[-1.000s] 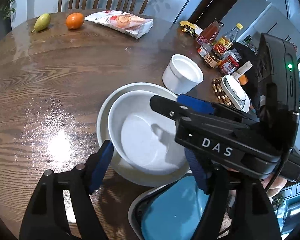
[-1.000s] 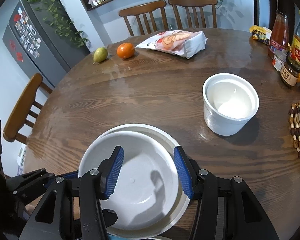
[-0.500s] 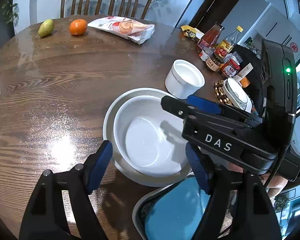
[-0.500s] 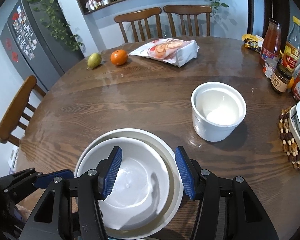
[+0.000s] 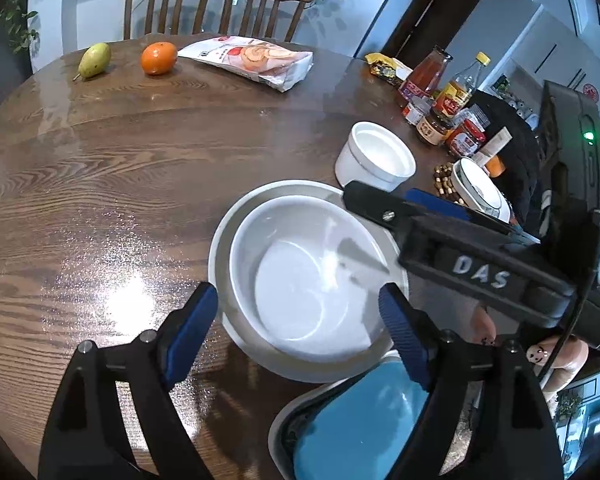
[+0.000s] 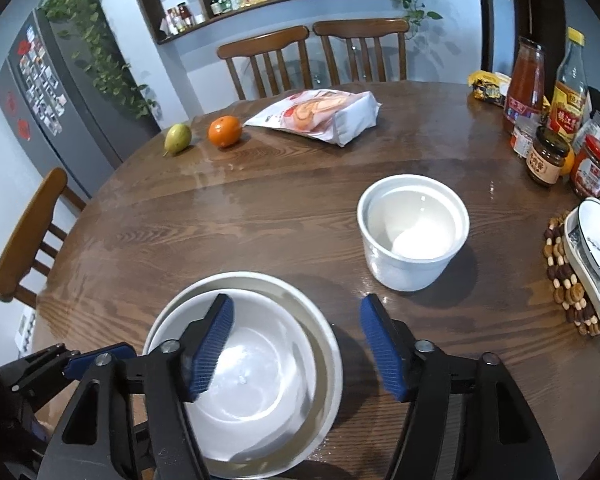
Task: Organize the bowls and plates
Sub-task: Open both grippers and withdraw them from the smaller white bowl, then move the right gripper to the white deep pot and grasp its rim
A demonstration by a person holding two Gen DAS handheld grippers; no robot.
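A white bowl (image 5: 308, 280) (image 6: 252, 384) sits nested in a wider white plate (image 5: 236, 224) (image 6: 300, 292) on the wooden table. My left gripper (image 5: 300, 336) hovers at the bowl's near side, jaws opening, and its pads do not touch the bowl. My right gripper (image 6: 296, 350) hangs over the bowl's right rim, jaws opening wide with nothing pressed between the pads. Its black body (image 5: 480, 272) shows at the right of the left wrist view. A deep white pot (image 6: 414, 232) (image 5: 376, 160) stands apart, further back on the right.
A patterned dish (image 6: 592, 256) lies on a beaded trivet at the right edge, with jars and bottles (image 6: 548, 128) behind it. A pear (image 6: 178, 138), an orange (image 6: 225, 131) and a snack bag (image 6: 320, 114) lie at the far side. A blue-seated chair (image 5: 360, 420) is below the near edge.
The right gripper's jaws have spread well apart over the bowl. The left jaws have widened a little. Both views have drawn back slightly. The bowl stays nested in the plate.
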